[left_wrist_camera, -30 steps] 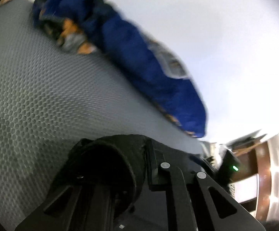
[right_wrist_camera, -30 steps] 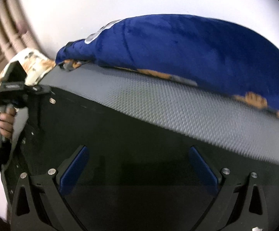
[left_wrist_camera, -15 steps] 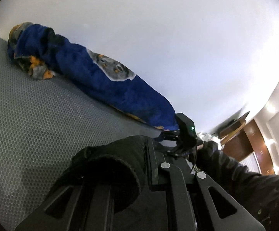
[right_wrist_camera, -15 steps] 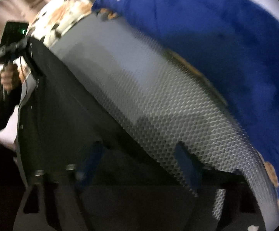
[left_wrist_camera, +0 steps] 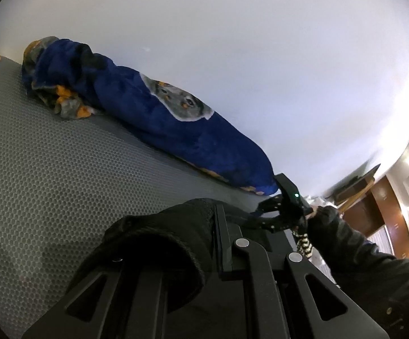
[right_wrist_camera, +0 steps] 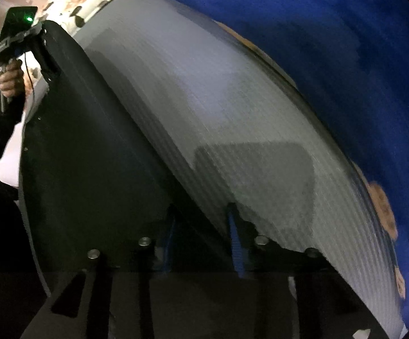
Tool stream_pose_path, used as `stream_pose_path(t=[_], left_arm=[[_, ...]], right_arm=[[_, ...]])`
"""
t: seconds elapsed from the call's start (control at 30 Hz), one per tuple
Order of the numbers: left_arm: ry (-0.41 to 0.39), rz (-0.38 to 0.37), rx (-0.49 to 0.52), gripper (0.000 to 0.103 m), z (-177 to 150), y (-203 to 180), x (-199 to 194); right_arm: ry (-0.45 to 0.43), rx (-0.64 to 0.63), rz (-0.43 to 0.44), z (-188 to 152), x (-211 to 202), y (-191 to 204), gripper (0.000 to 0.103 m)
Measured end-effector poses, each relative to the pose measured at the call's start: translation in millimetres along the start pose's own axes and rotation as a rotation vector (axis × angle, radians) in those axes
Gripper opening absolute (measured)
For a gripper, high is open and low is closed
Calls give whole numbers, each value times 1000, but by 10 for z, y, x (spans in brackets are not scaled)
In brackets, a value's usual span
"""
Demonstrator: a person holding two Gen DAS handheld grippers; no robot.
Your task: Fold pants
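Pinching the black pants [left_wrist_camera: 159, 243] in my left gripper [left_wrist_camera: 204, 257], right gripper [right_wrist_camera: 201, 243] narrowing onto their edge, I judge a fold across the grey mattress [left_wrist_camera: 49, 169] is next.

Bedroom, grey mattress [left_wrist_camera: 63, 169], blue blanket [left_wrist_camera: 176, 130]

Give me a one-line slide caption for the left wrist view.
Left gripper clamped on black pants over a grey mesh mattress, blue blanket along the wall behind.
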State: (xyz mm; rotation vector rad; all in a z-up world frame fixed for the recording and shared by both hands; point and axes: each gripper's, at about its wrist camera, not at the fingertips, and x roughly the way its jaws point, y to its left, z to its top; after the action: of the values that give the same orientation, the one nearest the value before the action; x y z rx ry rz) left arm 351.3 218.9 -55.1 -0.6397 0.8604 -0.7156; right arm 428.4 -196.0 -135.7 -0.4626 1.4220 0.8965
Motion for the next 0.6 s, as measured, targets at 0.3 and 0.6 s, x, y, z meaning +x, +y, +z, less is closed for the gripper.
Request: stream_pose_path(t=[0.3, 0.6], left_arm=[[-2, 61, -13, 10, 34, 35, 140], [29, 69, 87, 10, -207, -274, -210]], right_arm=[[-121, 109, -251, -380, -196, 209, 8], [-299, 162, -460, -988, -772, 982, 8]])
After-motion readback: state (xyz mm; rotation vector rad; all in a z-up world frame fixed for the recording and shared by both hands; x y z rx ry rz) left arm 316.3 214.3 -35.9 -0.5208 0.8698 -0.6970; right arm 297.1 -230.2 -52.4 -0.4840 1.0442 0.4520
